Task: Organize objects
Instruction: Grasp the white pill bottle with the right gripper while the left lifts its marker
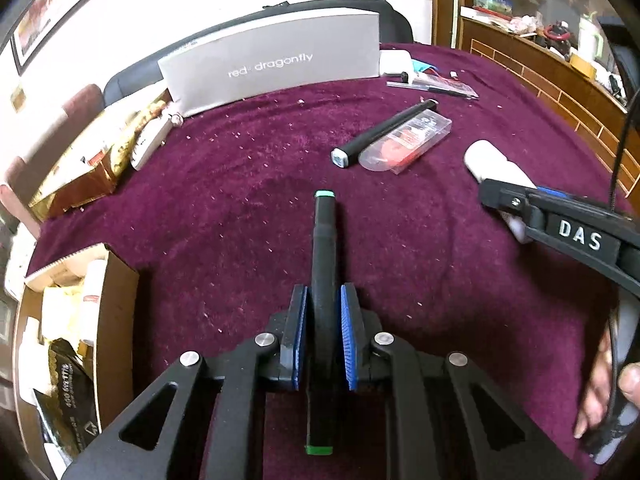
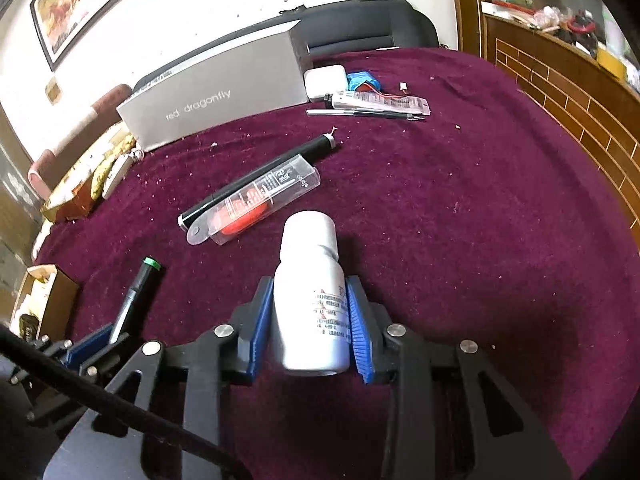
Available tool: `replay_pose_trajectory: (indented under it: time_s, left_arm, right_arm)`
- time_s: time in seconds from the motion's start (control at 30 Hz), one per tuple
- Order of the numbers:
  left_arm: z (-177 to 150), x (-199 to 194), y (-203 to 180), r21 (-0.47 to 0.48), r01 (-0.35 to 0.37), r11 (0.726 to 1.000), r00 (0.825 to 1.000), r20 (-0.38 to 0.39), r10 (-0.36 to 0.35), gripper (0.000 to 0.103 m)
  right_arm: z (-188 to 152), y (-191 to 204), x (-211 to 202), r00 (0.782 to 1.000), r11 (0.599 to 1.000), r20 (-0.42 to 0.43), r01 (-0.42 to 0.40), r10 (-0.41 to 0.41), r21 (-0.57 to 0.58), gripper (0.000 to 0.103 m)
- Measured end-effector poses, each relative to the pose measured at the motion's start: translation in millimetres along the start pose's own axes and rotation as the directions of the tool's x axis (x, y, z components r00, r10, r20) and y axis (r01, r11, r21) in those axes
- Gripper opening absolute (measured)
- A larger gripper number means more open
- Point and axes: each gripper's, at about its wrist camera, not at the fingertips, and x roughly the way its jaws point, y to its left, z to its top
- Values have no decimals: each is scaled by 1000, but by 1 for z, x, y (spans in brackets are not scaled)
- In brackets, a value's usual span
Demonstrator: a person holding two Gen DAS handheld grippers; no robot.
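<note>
while the left claw (image 1: 324,312) pinches a marker (image 1: 325,240) — cardboard box (image 1: 116,300) holds packets.

A black marker (image 1: 325,280) with green ends, a white bottle (image 2: 310,300), a grey box (image 1: 272,60) and blue gripper pads (image 1: 349,336) sit over the deep purple cloth (image 1: 240,200).

A home: framed horse painting (image 2: 76,8), sofa (image 2: 360,26), cluttered wooden shelf (image 1: 532,36).

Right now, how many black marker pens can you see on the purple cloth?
2. One green-capped black marker is clamped in the left gripper. The other black marker lies farther back, beside the clear plastic case. More could be hidden behind the grey box.
</note>
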Motion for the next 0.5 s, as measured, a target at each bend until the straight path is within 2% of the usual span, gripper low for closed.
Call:
replay_pose_trajectory:
  time_s: [0.07, 0.13, 0.33, 0.5]
  left_arm:
    - [-1, -3, 8, -38, 62, 997, 998, -23, -63, 11]
    - [-6, -11, 13, -54, 94, 994, 995, -21, -95, 11]
    - [-24, -46, 26, -79, 127, 989, 992, 21, -126, 11]
    - [-45, -78, 30, -39, 118, 992, 991, 66, -115, 11]
  right_arm:
    - [0, -1, -1, 1000, 1000, 2, 0, 0, 6, 32]
    - [-1, 0, -1, 1000, 1000, 5, 10, -10, 5, 32]
    - [-2, -3, -3, 1000, 1000, 10, 6, -6, 19, 32]
    - [-3, -5, -4, 1000, 1000, -4, -1, 1, 31, 32]
